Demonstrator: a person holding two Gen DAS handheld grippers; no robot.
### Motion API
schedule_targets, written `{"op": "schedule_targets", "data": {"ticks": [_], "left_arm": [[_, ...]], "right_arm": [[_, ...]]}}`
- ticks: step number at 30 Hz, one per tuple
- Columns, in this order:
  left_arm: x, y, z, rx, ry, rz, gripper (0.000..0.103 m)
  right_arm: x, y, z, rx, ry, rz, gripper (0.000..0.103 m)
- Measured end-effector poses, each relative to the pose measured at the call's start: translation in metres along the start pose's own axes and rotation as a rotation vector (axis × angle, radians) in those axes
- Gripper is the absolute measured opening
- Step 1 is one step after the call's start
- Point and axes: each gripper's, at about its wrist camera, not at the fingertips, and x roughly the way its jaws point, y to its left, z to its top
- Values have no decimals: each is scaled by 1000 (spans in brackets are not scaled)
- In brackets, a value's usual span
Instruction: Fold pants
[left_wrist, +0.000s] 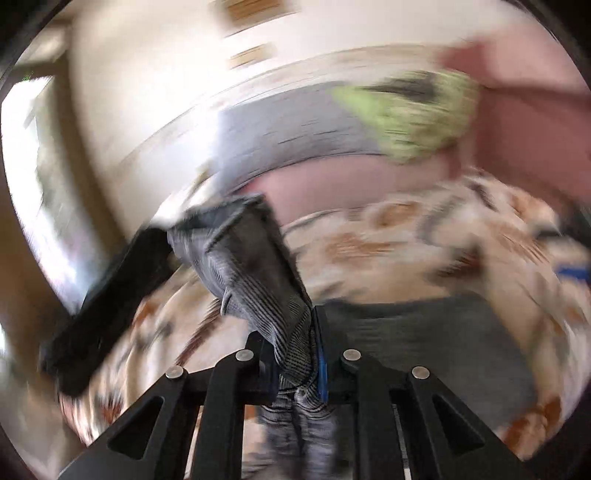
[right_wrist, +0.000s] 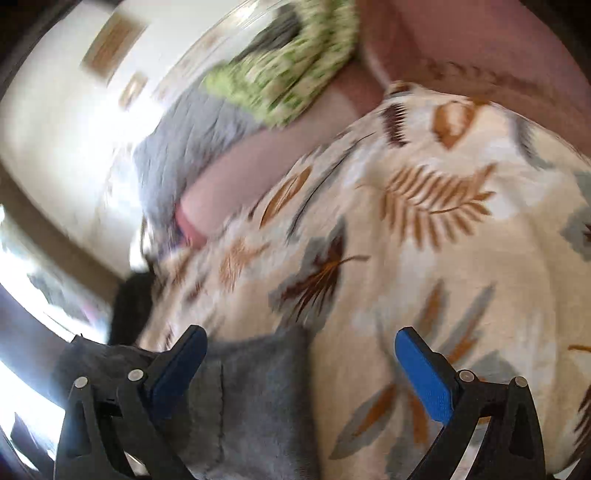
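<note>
The left gripper (left_wrist: 299, 354) pinches a bunched fold of the grey pants (left_wrist: 255, 266), lifted above the leaf-print bedspread (left_wrist: 424, 240). The right gripper (right_wrist: 301, 365) stands spread, holding nothing, over a grey part of the pants (right_wrist: 255, 398) lying on the bedspread (right_wrist: 424, 240). A green pillow (right_wrist: 291, 74) lies far.

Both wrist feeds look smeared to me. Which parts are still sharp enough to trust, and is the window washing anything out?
Left wrist view: background streaked by motion blur, but the left tongs and the grey striped pants pinched in them stay sharp. Right wrist view: leaf-print bedspread moderately blurred, right tongs crisp and open. Window glare blows out the left edge in both.
</note>
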Motion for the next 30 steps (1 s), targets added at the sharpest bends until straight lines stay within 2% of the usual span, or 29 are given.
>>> {"op": "schedule_targets", "data": {"ticks": [2, 3, 4, 5, 6, 7, 8, 9, 12, 13, 14, 15, 16, 18, 19, 21, 22, 24, 26, 28, 30], "left_arm": [[1, -42, -5, 103, 13, -69, 16], [7, -69, -13, 162, 47, -121, 21], [15, -87, -21, 202, 93, -176, 22], [29, -108, -35, 244, 178, -265, 23], [40, -121, -46, 275, 249, -316, 26], [42, -128, -52, 303, 252, -295, 27], [36, -128, -53, 322, 202, -270, 29], [31, -124, -49, 330, 213, -288, 37], [18, -86, -26, 203, 242, -425, 39], [9, -75, -19, 160, 225, -439, 42], [2, -57, -13, 115, 196, -433, 46], [-6, -32, -6, 56, 148, -403, 56], [-12, -7, -3, -7, 103, -357, 70], [-16, 35, -5, -122, 53, -236, 81], [-10, 51, -7, -155, 59, -176, 81], [10, 79, -19, -196, 131, -66, 81], [23, 88, -25, -212, 171, -45, 81], [42, 97, -39, -237, 241, -55, 81], [57, 95, -55, -245, 293, -90, 81], [62, 79, -62, -211, 298, -101, 81], [65, 69, -66, -172, 275, -109, 81]], "right_arm": [[-7, -10, 5, 51, -27, 25, 103], [-8, -14, 7, 69, -34, 38, 103], [-9, -17, 8, 84, -36, 46, 103], [-9, -20, 10, 94, -34, 48, 103], [-7, -22, 11, 100, -30, 47, 103], [-8, -25, 8, 106, -25, 46, 103], [-6, -27, 7, 107, -15, 43, 103], [-3, -27, 7, 105, -2, 38, 103], [-8, -29, 1, 87, 9, 40, 103], [-8, -27, 1, 76, 6, 45, 103], [-9, -24, 0, 63, 3, 53, 103], [-10, -20, -2, 46, 6, 65, 103], [-8, -14, -4, 24, 21, 85, 103], [-3, -1, -11, -15, 73, 138, 103], [-1, 6, -16, -26, 110, 181, 103], [4, 23, -29, -34, 192, 294, 103], [7, 31, -37, -30, 243, 363, 103], [17, 41, -54, -22, 344, 435, 103], [28, 41, -69, -4, 410, 397, 103], [41, 28, -81, 102, 471, 384, 103], [43, 20, -88, 199, 495, 434, 103]]}}
